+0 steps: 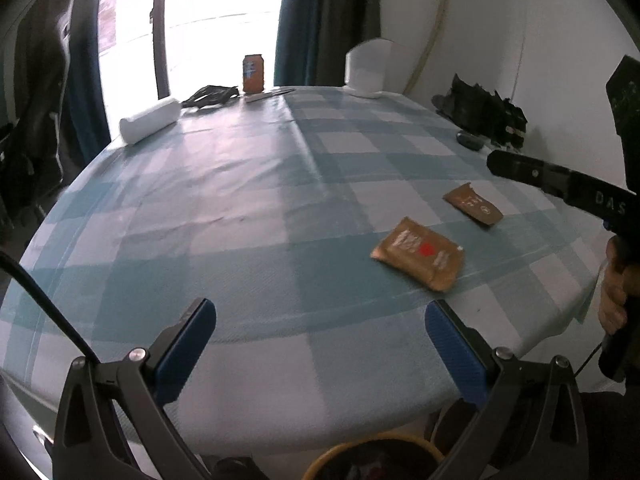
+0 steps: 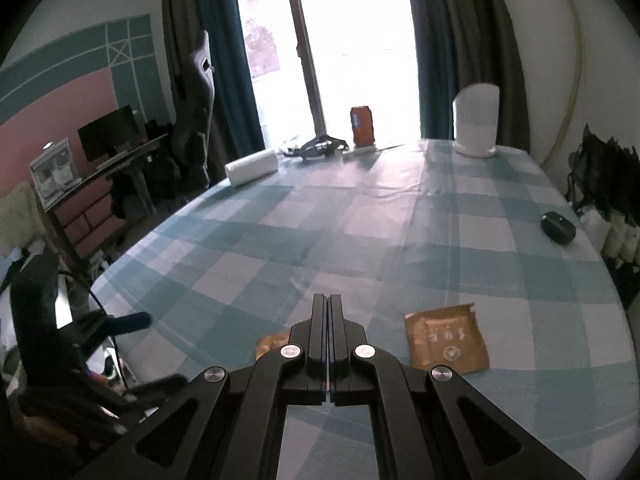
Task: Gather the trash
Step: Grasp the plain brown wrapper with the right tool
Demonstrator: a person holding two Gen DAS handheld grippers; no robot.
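Blue-and-white checked cloth (image 1: 248, 200) covered the table by a bright window. Two flat brown paper sachets lay near the front edge, the nearer sachet (image 1: 420, 254) just beside the farther, torn sachet (image 1: 474, 204). The left gripper (image 1: 320, 320) hovered over the cloth's edge with its blue-padded fingers wide apart and empty. The right gripper (image 2: 328, 300) had its black fingers pressed together above the cloth, holding nothing, with the torn sachet (image 2: 446, 338) just to its right. An orange drink can (image 2: 363, 126) stood at the far edge.
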